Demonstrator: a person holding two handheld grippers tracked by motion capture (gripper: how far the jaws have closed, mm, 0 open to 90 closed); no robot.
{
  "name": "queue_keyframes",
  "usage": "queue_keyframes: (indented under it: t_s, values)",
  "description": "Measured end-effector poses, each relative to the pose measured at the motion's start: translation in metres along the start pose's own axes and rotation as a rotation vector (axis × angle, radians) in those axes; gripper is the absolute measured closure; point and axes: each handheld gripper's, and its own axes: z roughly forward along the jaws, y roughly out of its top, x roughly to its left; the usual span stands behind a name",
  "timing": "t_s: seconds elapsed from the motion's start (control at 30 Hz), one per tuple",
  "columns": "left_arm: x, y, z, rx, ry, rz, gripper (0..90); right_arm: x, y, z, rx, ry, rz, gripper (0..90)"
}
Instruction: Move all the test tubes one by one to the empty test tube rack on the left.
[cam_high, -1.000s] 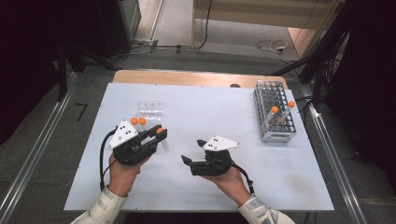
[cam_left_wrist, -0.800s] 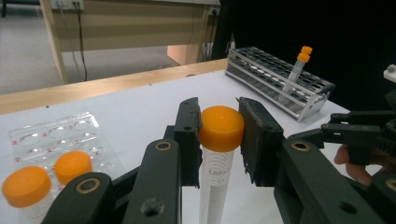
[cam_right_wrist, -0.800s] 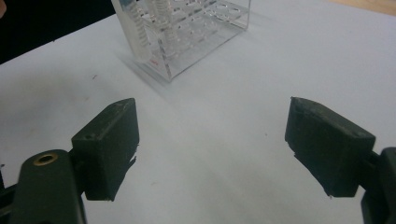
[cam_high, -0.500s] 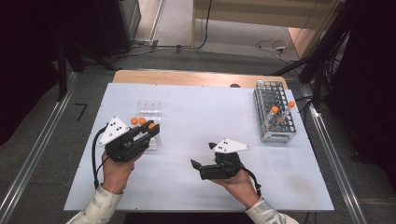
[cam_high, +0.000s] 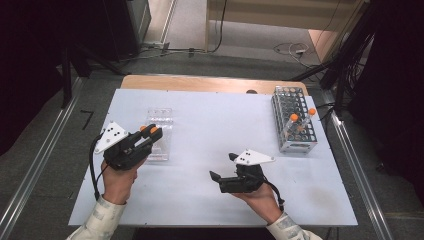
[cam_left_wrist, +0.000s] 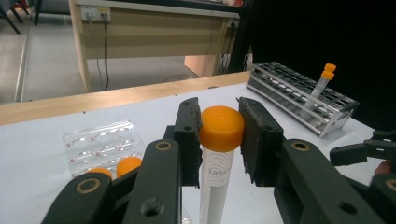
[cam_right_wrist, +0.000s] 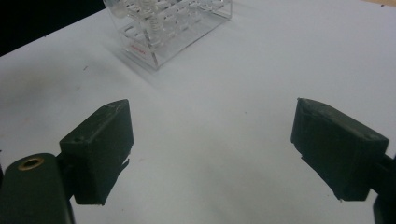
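right gripper (cam_high: 220, 167) backed off toward 5 o'clock, jaws just opened wide, empty | left gripper (cam_left_wrist: 219, 135) clamping orange-capped tube (cam_left_wrist: 220, 140) | 2 tubes in metal rack (cam_high: 294, 120), 2 in clear rack (cam_high: 159, 131)

Bare table centre (cam_high: 210, 135) passable; clear tray (cam_high: 159, 131) blocks left (near left gripper (cam_high: 150, 134)), metal rack (cam_high: 292, 120) right.
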Motion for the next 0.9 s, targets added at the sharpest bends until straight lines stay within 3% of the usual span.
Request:
queue_keyframes:
  t_s: [0.3,0.9]
  values:
    - [0.006,0.002,0.000,-0.018,0.022,-0.007,70.1,-0.002,0.000,0.000,0.002,-0.005,0.005,12.2]
    - [0.012,0.000,0.014,-0.011,0.076,0.027,70.1,-0.004,0.000,-0.001,-0.006,-0.013,0.014,12.4]
